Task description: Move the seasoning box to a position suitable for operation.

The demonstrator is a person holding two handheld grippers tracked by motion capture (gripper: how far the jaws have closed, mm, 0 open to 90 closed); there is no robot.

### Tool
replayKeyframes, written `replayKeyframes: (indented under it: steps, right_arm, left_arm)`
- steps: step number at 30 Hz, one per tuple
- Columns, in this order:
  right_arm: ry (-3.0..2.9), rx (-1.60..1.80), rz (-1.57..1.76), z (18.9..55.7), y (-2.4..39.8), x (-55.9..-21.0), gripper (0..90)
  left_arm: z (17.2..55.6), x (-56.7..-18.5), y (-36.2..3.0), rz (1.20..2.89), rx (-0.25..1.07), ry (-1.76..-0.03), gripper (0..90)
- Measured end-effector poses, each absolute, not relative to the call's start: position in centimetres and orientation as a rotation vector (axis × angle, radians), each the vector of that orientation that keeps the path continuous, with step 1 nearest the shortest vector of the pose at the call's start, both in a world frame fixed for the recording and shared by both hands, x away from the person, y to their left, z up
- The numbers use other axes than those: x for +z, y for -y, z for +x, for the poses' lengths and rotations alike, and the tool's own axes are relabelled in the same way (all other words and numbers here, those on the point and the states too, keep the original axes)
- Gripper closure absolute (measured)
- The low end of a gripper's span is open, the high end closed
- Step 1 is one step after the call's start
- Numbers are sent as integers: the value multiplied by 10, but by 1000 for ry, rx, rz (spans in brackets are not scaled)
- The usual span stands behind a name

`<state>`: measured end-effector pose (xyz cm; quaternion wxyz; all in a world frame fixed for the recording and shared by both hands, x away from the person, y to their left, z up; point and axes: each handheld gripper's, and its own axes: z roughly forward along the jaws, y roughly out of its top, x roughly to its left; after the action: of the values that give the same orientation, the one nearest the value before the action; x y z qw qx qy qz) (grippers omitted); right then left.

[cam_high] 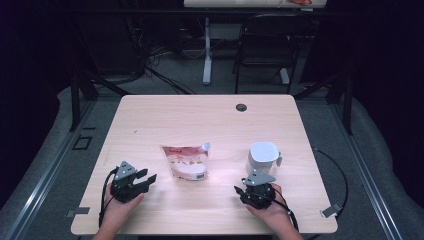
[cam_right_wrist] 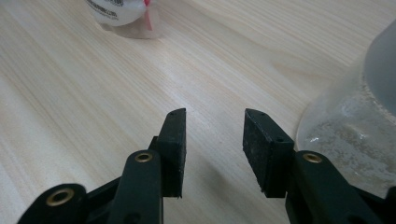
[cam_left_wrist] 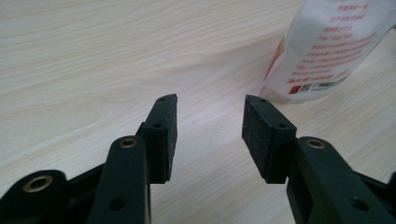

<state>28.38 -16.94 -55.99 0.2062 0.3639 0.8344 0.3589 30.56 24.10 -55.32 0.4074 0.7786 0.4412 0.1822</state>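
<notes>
A light wooden table (cam_high: 150,115) carries a pink-and-white pouch (cam_high: 185,161) and a white lidded container (cam_high: 263,156).

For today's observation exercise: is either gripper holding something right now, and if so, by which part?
Nothing is held. The left gripper and right gripper both have open jaws over bare table, apart from the pouch and the white container.

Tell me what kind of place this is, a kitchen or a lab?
Most likely a lab or recording workspace, not a kitchen. A bare wooden table stands on grey carpet, with loose cables and a black chair behind it. A person holds two grippers, left and right.
</notes>
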Motion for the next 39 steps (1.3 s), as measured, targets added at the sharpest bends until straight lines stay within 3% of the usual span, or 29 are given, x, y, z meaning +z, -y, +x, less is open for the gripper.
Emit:
replayKeyframes:
  steps: [11,27,39]
  right_arm:
    - [-2297,994,1038,285,170,-559,563]
    - [-2273,1043,1058,292,169,-553,658]
    - [-2220,1087,1057,297,162,-545,664]
  left_arm:
    - [300,-550,-237,1984,488,-1109,564]
    - [305,-545,-235,1959,440,-1124,605]
    - [309,-533,-229,1903,472,-1131,615]
